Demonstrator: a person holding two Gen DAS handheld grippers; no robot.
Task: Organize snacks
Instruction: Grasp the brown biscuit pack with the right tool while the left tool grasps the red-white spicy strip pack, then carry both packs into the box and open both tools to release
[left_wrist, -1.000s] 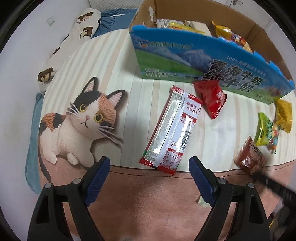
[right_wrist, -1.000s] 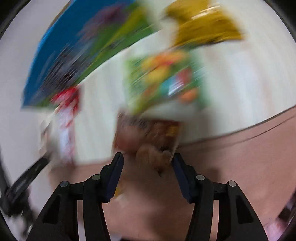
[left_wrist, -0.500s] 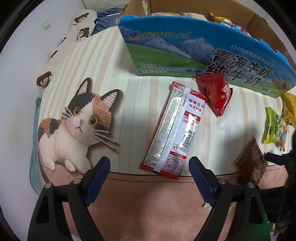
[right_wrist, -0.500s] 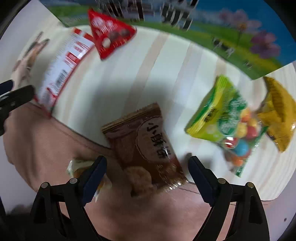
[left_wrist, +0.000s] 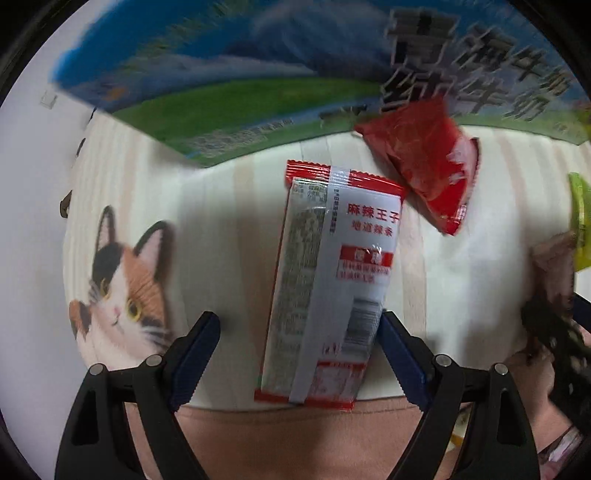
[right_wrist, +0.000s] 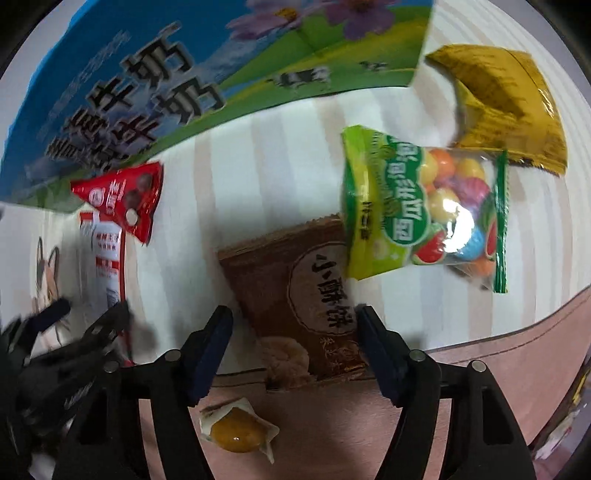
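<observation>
A long red-and-white snack packet (left_wrist: 332, 277) lies flat on the striped blanket. My left gripper (left_wrist: 297, 347) hangs low over it, open, with the packet's near half between the fingers; the left pad stands well clear. A brown biscuit packet (right_wrist: 295, 291) lies between the fingers of my right gripper (right_wrist: 295, 328), whose jaws are closing; the right pad sits at the packet's edge and a gap shows at the left pad. The blue-and-green milk carton box (left_wrist: 258, 74) stands behind.
A red triangular packet (left_wrist: 424, 166) lies by the box. A green candy bag (right_wrist: 417, 210) overlaps the brown packet's corner, with a yellow packet (right_wrist: 506, 103) behind. A small wrapped orange sweet (right_wrist: 236, 432) rests on the pink border. A cat print (left_wrist: 122, 288) is at the left.
My left gripper dropped closer, so the long packet now lies between its fingers. The right gripper's jaws went from wide to narrower around the brown packet.
</observation>
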